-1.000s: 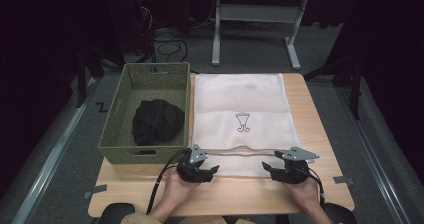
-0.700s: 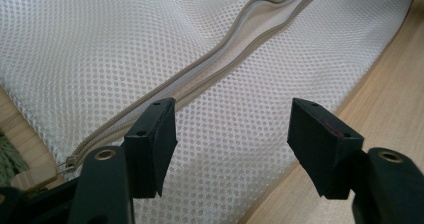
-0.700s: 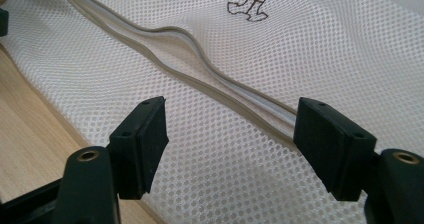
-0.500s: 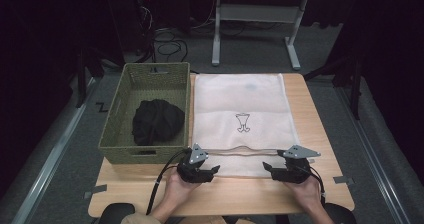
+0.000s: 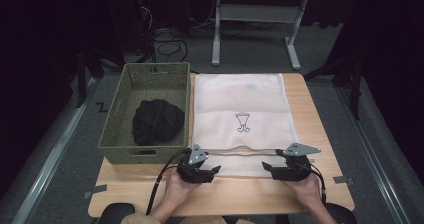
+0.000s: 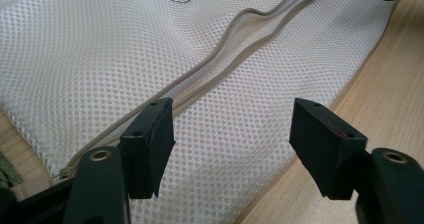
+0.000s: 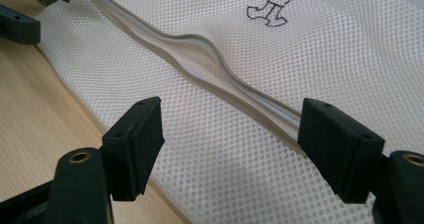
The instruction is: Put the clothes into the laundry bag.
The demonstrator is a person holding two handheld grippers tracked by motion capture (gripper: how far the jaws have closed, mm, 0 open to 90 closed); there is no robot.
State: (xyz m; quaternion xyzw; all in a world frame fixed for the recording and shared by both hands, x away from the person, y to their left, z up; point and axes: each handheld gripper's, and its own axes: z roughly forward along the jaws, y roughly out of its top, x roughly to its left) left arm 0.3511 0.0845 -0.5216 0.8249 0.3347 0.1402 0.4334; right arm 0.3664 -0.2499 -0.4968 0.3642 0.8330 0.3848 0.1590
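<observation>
A white mesh laundry bag point(image 5: 240, 109) with a small printed figure lies flat on the wooden table point(image 5: 320, 114). Its beige zipper point(image 5: 240, 151) runs across the near end and bulges slightly in the middle point(image 6: 240, 29) point(image 7: 200, 49). My left gripper point(image 5: 207, 168) point(image 6: 232, 134) hovers open over the bag's near left corner, its jaws straddling mesh without pressing on it. My right gripper point(image 5: 272, 168) point(image 7: 232, 139) sits at the near right corner. Its jaws have just been opening and stand wide, with mesh below them and nothing gripped.
A woven green basket point(image 5: 150, 69) stands left of the bag, holding a bundled black cloth point(image 5: 157, 121). Bare wood runs along the table's near edge and right side. Cables trail back from both grippers past the person's hands.
</observation>
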